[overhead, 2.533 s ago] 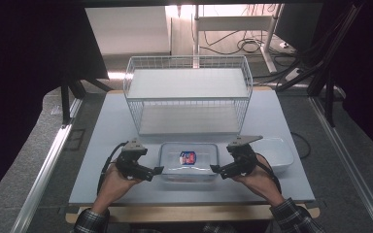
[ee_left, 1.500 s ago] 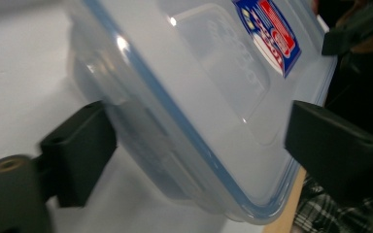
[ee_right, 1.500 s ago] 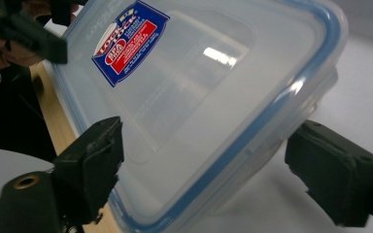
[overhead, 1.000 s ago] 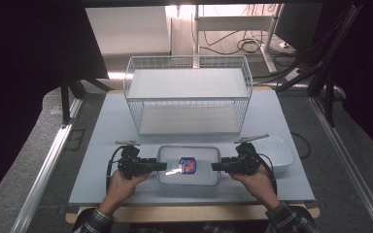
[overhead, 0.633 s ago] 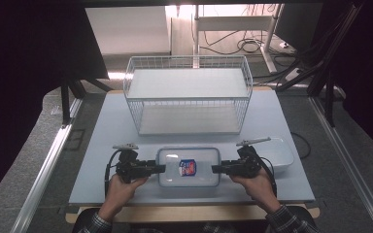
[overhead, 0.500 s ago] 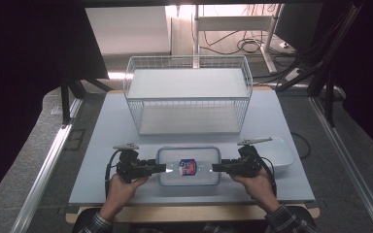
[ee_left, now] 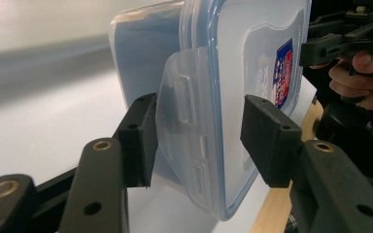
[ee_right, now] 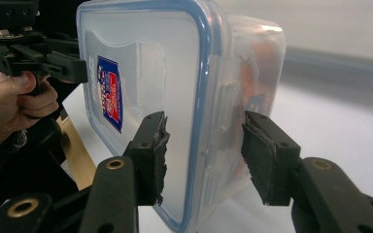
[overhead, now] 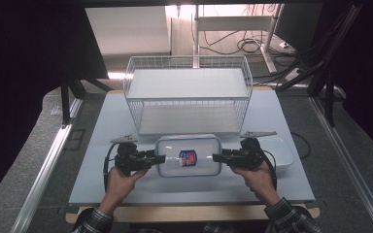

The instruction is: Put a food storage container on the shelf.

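Two grippers, left [overhead: 156, 158] and right [overhead: 217, 158], jaws released astride one lidded container [overhead: 188, 155].

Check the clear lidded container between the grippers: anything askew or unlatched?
One thing: on the clear plastic container with the blue-rimmed lid, the side latch flap at the left gripper flares outward, apparently unlatched. At the right gripper, the flap's state is unclear. Nothing looks spilled.

Pale grey table [overhead: 102, 160] w/ wooden near edge, white wire basket [overhead: 188, 94] at far side, dark curtains [overhead: 34, 53] left & right, cables [overhead: 243, 46] on bright floor at far end, grey carpet [overhead: 364, 160] right.
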### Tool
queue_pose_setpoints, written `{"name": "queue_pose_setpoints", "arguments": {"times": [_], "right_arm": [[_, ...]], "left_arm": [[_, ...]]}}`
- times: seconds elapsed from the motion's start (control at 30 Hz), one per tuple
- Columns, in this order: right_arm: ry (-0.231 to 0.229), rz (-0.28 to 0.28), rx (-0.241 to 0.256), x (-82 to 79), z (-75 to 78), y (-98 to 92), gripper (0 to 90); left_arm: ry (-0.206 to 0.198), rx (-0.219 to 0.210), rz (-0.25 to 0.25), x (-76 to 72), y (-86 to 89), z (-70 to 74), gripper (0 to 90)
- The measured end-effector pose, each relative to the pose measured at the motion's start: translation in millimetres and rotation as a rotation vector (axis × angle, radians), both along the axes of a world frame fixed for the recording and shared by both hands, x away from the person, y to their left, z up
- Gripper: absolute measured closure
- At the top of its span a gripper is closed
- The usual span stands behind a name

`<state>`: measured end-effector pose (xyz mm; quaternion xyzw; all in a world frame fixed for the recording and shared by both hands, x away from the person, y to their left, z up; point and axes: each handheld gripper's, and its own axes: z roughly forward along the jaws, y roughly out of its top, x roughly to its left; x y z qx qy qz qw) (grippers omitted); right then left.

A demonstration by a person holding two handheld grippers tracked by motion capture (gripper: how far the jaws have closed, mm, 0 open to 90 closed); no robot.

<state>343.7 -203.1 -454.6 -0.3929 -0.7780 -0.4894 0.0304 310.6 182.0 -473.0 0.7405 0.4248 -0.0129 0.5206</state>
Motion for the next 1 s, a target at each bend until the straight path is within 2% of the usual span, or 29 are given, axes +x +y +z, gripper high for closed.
{"name": "queue_pose_setpoints", "arguments": {"times": [0.33,0.67,1.0], "right_arm": [[-0.046,0.005,0.012,9.5,16.7,2.4,52.2],[-0.078,-0.002,0.044,21.1,40.4,3.9,52.2],[-0.097,-0.006,0.054,32.1,62.3,6.7,52.2]], "left_arm": [[-0.040,0.011,0.009,7.0,2.1,19.0,48.7],[-0.081,0.024,0.021,16.2,3.7,50.0,48.7],[-0.096,0.018,0.025,27.1,6.4,71.0,48.8]]}}
